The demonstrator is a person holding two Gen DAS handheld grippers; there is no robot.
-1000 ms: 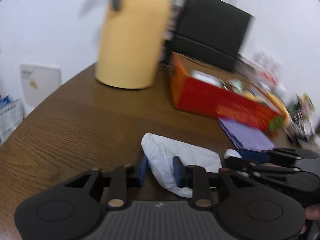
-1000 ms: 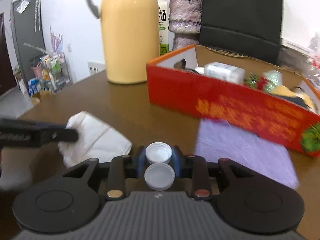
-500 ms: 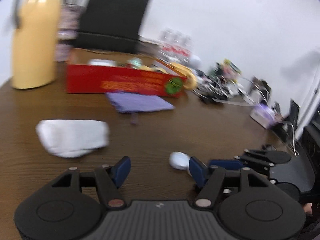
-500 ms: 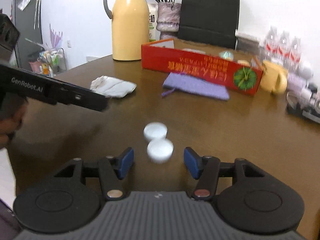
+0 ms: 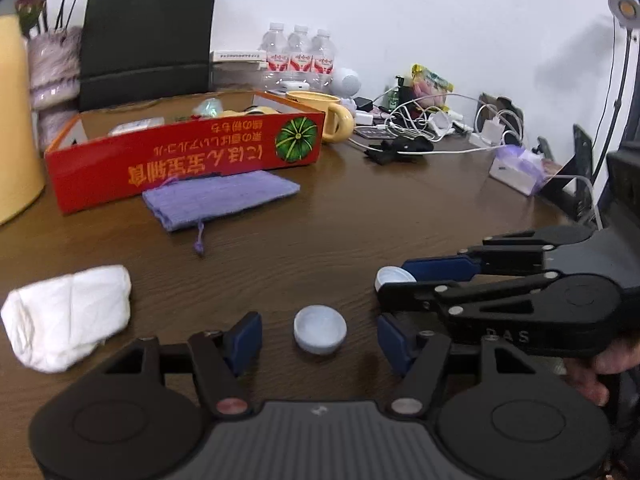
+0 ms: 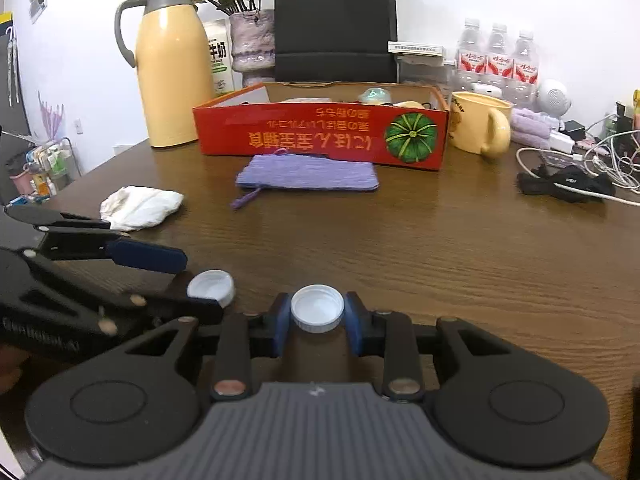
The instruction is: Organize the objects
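We read "GenRobot.AI" on our left gripper (image 6: 188,280), jaws closing, cap (image 5: 320,330) loose between them. Right gripper (image 6: 318,322) closing, clamped on second cap (image 6: 317,314). Red box (image 6: 320,136) ahead holds clutter.

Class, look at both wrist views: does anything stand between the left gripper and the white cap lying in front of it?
Nothing visible does. The white cap lies on bare table between the closing jaws of the left gripper, not touching them. The right gripper, gripping a second cap, sits off to the side.
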